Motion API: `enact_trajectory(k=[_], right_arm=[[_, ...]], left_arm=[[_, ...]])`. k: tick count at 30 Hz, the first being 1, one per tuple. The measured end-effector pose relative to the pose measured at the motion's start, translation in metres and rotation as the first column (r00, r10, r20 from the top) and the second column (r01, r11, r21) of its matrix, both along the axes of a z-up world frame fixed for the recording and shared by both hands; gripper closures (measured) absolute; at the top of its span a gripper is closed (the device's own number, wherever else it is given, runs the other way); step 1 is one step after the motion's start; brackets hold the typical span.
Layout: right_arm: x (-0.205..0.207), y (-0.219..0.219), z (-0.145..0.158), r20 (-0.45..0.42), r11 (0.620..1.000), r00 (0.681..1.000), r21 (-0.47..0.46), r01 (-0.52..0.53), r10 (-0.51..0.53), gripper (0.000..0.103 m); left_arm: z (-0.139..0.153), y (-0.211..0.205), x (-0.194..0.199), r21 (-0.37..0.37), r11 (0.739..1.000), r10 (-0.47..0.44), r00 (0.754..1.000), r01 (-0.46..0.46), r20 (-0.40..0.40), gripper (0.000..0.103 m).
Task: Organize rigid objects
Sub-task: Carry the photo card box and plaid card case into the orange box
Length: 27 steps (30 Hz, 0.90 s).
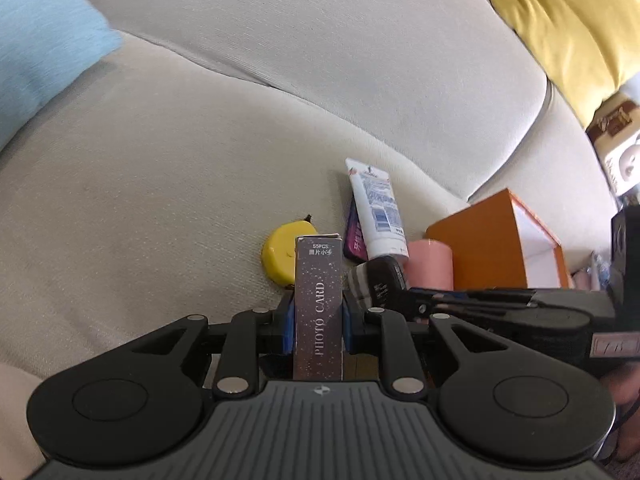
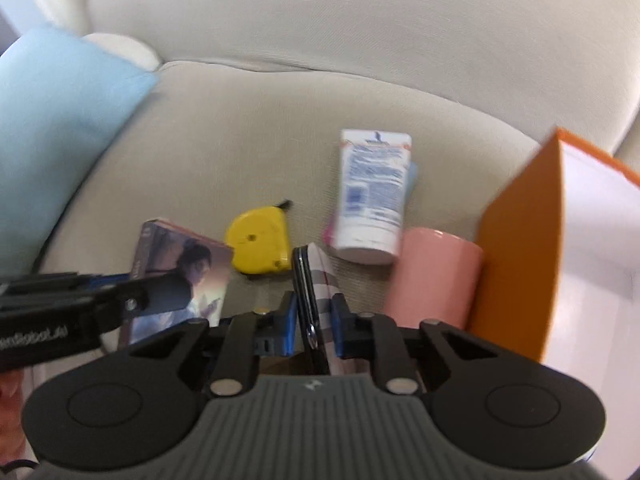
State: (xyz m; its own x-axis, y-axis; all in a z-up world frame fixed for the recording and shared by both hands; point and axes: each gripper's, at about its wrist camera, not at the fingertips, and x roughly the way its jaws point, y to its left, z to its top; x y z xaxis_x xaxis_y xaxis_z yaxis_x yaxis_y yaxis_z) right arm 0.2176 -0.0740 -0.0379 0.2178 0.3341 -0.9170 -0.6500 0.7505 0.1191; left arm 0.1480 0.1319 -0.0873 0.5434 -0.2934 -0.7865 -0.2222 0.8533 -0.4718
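The left tool [image 1: 319, 316] was clamped on a dark photo card box [image 1: 319, 300], held upright between its blue pads above the sofa seat [image 1: 160, 200]. The right tool [image 2: 314, 316] gripped a plaid-covered phone [image 2: 316, 292] on edge. Beyond them lay a yellow tape measure [image 2: 258, 244], a white tube [image 2: 372, 196] and a pink cup [image 2: 432, 276], just left of the orange box [image 2: 520, 252].
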Motion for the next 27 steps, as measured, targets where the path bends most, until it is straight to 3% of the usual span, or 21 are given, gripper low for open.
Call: enact_trajectory(k=[6, 18, 23, 27], right_arm=[[0.008, 0.002, -0.013, 0.024, 0.999, 1.000, -0.047, 0.009, -0.007, 0.080], [0.006, -0.006, -0.023, 0.057, 1.000, 0.998, 0.002, 0.029, -0.029, 0.084], [-0.010, -0.024, 0.003, 0.105, 0.996, 0.993, 0.079, 0.044, -0.052, 0.086], [-0.028, -0.056, 0.041, 0.130, 0.981, 0.988, 0.184, 0.059, -0.083, 0.086]], left_arm=[[-0.007, -0.013, 0.007, 0.038, 0.999, -0.020, 0.999, 0.021, -0.038, 0.078], [-0.003, -0.028, 0.007, 0.137, 0.988, -0.065, 0.997, 0.068, -0.031, 0.078], [0.025, -0.039, -0.008, 0.193, 0.978, -0.081, 0.996, 0.073, 0.036, 0.078], [0.063, -0.054, -0.021, 0.192, 0.977, -0.116, 0.985, 0.091, 0.126, 0.078]])
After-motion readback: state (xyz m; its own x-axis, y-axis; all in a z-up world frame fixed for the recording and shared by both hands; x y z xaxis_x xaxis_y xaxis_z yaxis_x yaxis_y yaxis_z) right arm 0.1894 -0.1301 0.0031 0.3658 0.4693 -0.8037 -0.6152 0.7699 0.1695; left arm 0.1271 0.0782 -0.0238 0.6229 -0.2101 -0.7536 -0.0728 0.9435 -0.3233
